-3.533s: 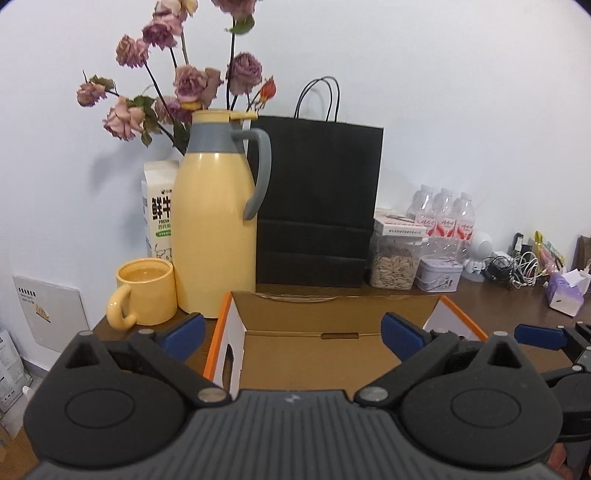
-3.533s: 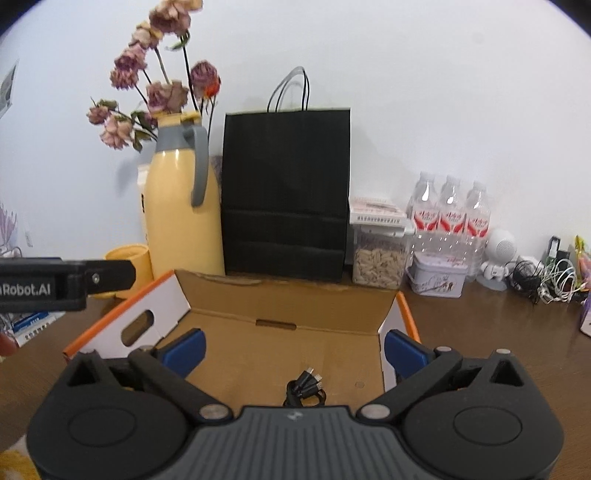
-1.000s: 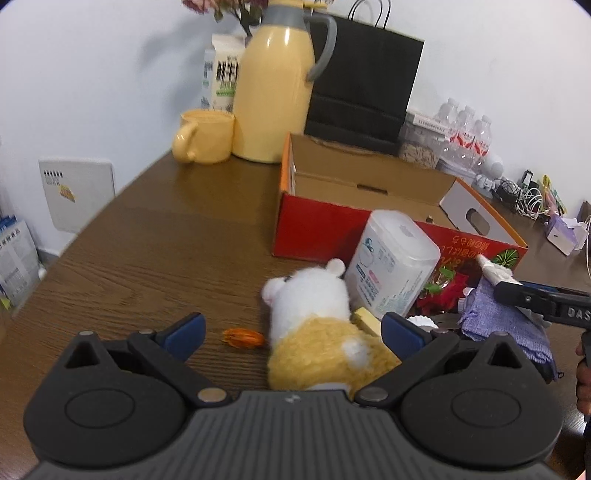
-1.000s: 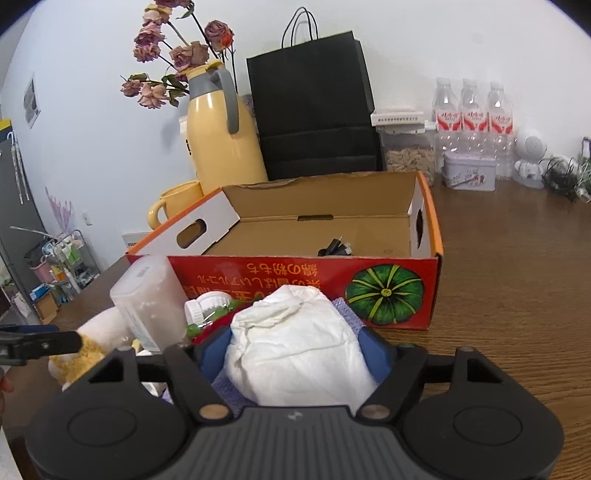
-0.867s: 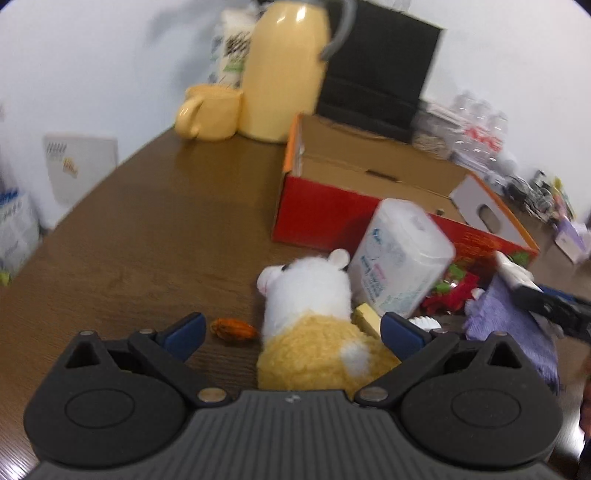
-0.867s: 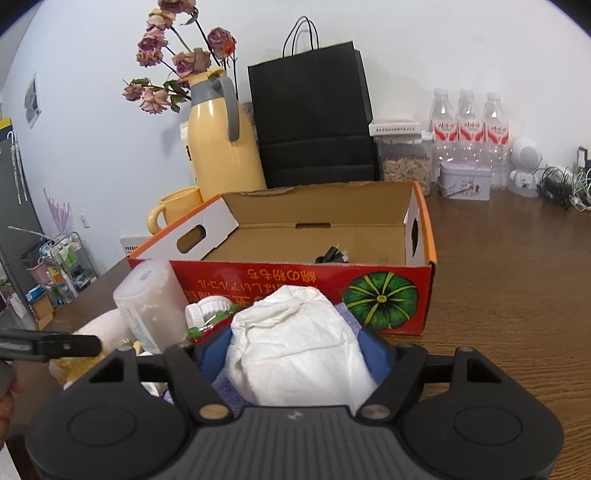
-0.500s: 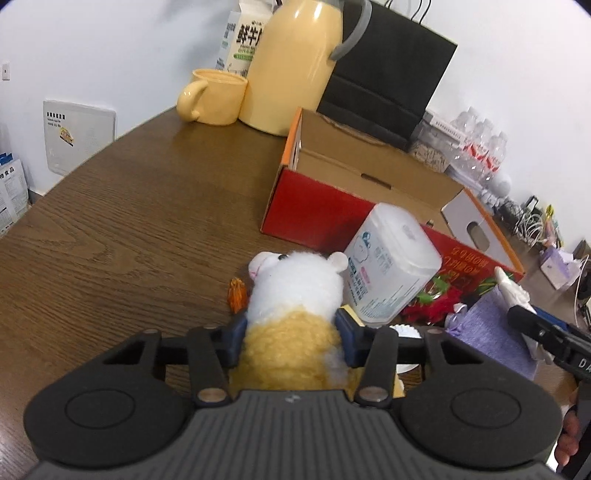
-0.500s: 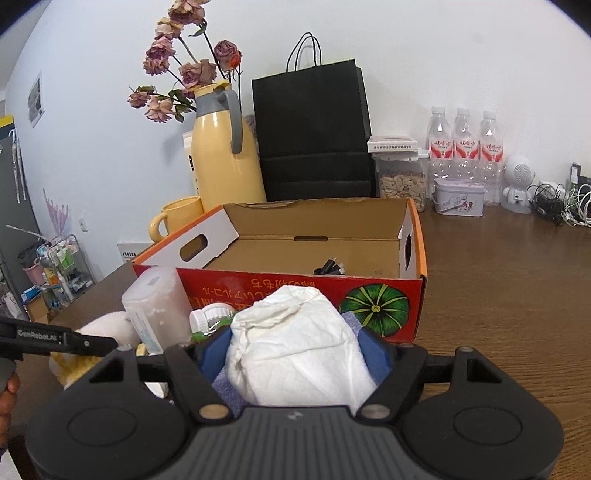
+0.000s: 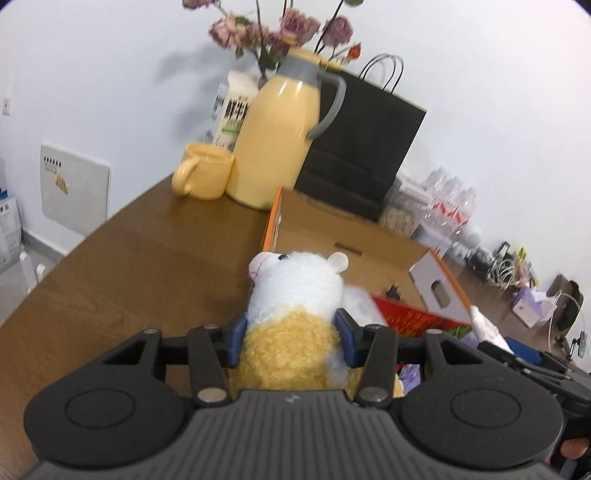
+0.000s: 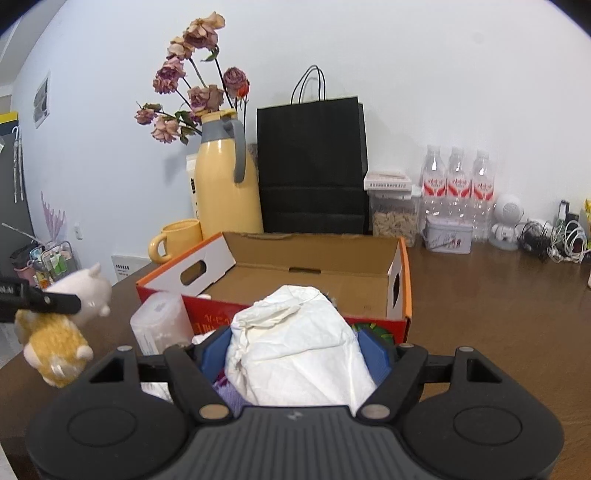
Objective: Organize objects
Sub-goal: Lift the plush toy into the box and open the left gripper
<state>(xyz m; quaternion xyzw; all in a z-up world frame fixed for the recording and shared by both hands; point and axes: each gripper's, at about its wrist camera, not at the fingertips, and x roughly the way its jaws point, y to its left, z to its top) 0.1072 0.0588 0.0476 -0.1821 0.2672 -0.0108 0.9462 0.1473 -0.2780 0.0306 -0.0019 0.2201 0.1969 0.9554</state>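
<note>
My left gripper [image 9: 290,341] pinches the plush hamster [image 9: 295,310], lifted off the bench [image 9: 129,266]; my right gripper [image 10: 295,349] clamps the white bundle [image 10: 295,343]. The open cardboard box [image 10: 404,273] lies straight ahead, farther off, nearer the bundle.

Bright, even indoor light, soft and white. Flowers [image 9: 273,33] throw a soft shadow on the wall [image 9: 110,74] toward 9 o'clock. Glare streak on the flask [image 9: 273,147]. Left wrist view motion-blurred, worst on the bottles [image 9: 448,203] at 3 o'clock; right wrist view sharper. Strong fisheye bending, dark corners.
</note>
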